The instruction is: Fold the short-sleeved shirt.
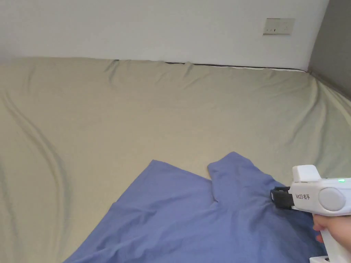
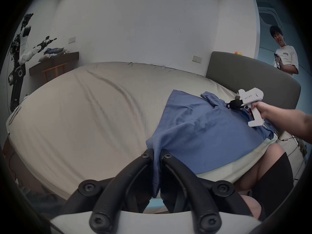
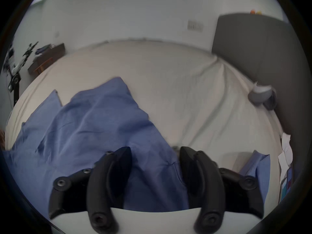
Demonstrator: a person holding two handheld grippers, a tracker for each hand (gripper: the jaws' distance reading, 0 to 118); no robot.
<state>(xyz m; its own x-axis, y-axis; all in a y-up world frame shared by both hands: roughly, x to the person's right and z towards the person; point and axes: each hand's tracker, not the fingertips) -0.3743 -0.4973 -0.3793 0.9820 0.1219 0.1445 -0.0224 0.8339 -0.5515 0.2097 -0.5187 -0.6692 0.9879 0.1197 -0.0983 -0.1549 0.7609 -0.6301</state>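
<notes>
The left gripper [image 2: 156, 155] pinches the near edge of the blue shirt [image 1: 192, 219], which lies spread on the near right of the bed [image 1: 137, 113]. Farther right, the right gripper [image 3: 154, 150] hovers over the shirt, jaws apart.

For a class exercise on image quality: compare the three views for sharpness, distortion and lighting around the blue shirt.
Head view: sharp, straight lines, soft even light on the shirt. Left gripper view: strong fisheye curving the bed, dark vignette, but crisp on the cloth pinched by the left gripper. Right gripper view: same fisheye, smeared by blur; the open right gripper looks soft-edged.
</notes>
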